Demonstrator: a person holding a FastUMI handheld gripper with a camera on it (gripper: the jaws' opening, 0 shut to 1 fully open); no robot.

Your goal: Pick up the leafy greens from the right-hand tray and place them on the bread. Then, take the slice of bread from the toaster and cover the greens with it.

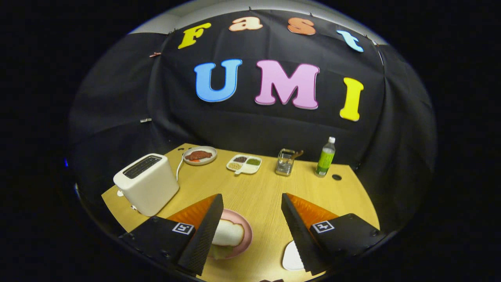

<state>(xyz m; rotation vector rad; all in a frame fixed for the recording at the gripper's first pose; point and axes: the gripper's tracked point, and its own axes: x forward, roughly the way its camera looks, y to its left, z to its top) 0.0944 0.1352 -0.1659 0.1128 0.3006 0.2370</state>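
My gripper (251,196) hangs open above the wooden table (254,192), with nothing between its fingers. Low down, beside the left finger (203,231), a pink plate (245,231) holds a white bread slice (229,233). A bit of leafy green (219,250) peeks out from under the slice's near edge. A white tray (292,256) lies partly hidden under the right finger (301,231), and the part I can see is bare. The white toaster (146,182) stands beyond the left finger at the table's left side, and its top slot looks dark.
Along the table's far side stand a plate with a piece of meat (199,155), a divided white dish of condiments (244,163), a clear holder with utensils (285,161) and a green bottle (325,158). A cord runs from the toaster toward the meat plate.
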